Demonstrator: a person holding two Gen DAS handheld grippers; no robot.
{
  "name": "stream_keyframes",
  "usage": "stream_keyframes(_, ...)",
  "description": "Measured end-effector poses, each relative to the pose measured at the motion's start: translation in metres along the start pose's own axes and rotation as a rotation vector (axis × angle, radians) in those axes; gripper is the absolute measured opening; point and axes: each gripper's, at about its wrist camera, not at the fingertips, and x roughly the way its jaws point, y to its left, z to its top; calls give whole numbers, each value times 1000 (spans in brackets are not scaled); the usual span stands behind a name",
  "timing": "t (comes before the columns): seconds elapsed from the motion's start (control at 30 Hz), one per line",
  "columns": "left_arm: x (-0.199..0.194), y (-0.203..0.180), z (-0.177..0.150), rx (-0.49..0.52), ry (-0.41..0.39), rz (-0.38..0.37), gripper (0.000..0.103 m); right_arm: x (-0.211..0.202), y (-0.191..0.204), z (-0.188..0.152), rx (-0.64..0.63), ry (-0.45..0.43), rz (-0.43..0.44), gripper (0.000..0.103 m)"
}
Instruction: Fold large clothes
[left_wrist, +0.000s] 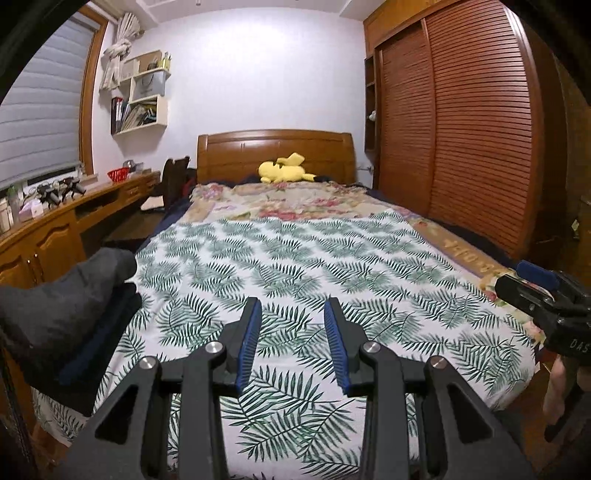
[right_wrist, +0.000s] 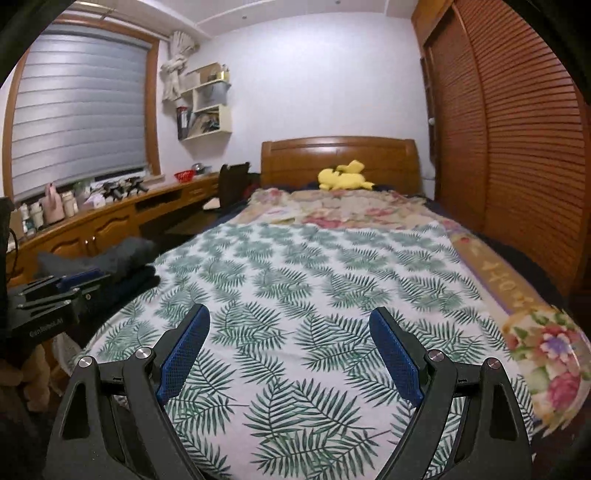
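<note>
A: What's nearest the cameras?

B: The two black grippers with blue ribbed pads. The left gripper (left_wrist: 293, 306) has its jaws parted a modest way with nothing between them, only bedding showing through the gap. The right gripper (right_wrist: 290, 314) stands spread wide, also empty. Both hover above the foot of the bed, touching nothing.

A: And under them?

B: A white sheet printed with green palm fronds (left_wrist: 295, 258), lying flat over the near part of the bed and reaching the foot edge. Along the right side a floral quilt in pink and beige (right_wrist: 550, 354) shows from beneath it, and it covers the bed further back.

A: Where are the clothes?

B: At the left edge of the bed, near the foot: a stack of folded dark garments (left_wrist: 66, 314), grey on top with navy below. From the right wrist view, the left gripper sits just in front of that stack.

A: Further off?

B: A yellow plush toy (left_wrist: 284, 170) lies by the wooden headboard (left_wrist: 273, 146). A long wooden desk (right_wrist: 110, 221) runs along the left under the window blind (right_wrist: 81, 107), and a slatted wooden wardrobe (left_wrist: 461, 122) fills the right wall.
</note>
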Motion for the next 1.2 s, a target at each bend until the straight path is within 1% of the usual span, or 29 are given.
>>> stream_keyframes(0.27, -33, -12, 12, 12, -54, -2, 34, -35, -5, 12, 25, -77, -26, 90)
stream_keyframes(0.5, -54, -15, 16, 13, -80, 0, 34, -51, -10, 14, 47, -113, -34, 90)
stream_keyframes(1.2, -48, -8, 11, -9, -59, 20, 34, -51, -9, 12, 52, -110, -41, 90)
